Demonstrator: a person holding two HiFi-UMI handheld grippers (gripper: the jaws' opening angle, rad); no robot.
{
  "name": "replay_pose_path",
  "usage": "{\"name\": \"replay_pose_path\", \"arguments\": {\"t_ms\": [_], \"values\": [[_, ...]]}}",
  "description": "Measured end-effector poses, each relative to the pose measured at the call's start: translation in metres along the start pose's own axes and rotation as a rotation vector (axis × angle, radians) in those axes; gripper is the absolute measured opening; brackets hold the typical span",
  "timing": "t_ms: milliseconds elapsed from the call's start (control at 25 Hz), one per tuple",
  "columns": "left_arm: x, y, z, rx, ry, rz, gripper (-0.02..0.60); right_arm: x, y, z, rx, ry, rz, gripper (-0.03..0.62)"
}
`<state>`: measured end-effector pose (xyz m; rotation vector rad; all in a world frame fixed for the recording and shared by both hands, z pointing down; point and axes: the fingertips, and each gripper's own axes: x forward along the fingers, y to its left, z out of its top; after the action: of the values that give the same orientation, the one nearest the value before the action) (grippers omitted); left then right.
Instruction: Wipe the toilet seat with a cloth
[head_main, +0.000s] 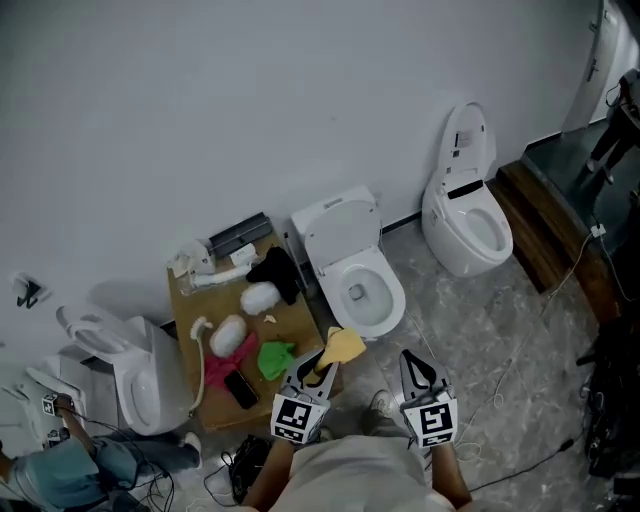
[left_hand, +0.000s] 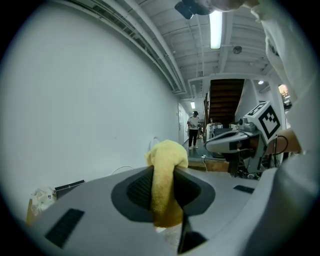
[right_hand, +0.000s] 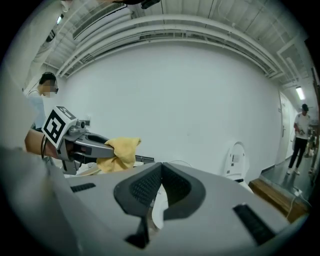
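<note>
— Grey marbled floor (head_main: 500, 340) under a plain white wall (head_main: 250, 100). What stands around?
— Three white toilets. The middle toilet (head_main: 355, 275), lid raised, is at twelve o'clock from the grippers. A second toilet (head_main: 468, 215) is at two o'clock beside a dark wooden step (head_main: 540, 235), and a third toilet (head_main: 135, 375) is at nine o'clock.
— Anything crowding the way?
— A brown board (head_main: 305, 325) lies on the floor at eleven o'clock, just beside the middle toilet. It carries a black cloth (head_main: 275, 272), two white bundles (head_main: 260, 297), a pink cloth (head_main: 225, 365), a green cloth (head_main: 275, 358) and a black phone (head_main: 240, 388). Thin cables (head_main: 520, 350) trail over the floor at three o'clock.
— And the jaws?
— The left gripper (left_hand: 162, 195) is clamped on the yellow cloth (left_hand: 166, 155), which bulges past the tips. In the head view the cloth sits at the front edge of the toilet seat (head_main: 368, 322); contact can't be told. The right gripper (right_hand: 161, 185) has its jaws pressed together with nothing between them, and hangs beside the left one.
</note>
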<state>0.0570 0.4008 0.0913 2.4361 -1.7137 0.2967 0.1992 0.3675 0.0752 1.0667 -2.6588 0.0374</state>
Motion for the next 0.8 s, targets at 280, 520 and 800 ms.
{"name": "replay_pose_path", "arguments": {"t_ms": [280,520,800], "values": [[0.05,-0.009,0.012,-0.017,0.017,0.072,0.098,0.029,-0.052,0.004,-0.013,0.01,0.121,0.008],[0.079,-0.007,0.016,-0.035,0.024,0.108,0.098,0.054,-0.078,0.005,-0.019,-0.006,0.162,0.008],[0.115,0.013,0.015,-0.029,0.028,0.097,0.098,0.09,-0.093,-0.004,-0.019,0.012,0.177,0.008]]}}
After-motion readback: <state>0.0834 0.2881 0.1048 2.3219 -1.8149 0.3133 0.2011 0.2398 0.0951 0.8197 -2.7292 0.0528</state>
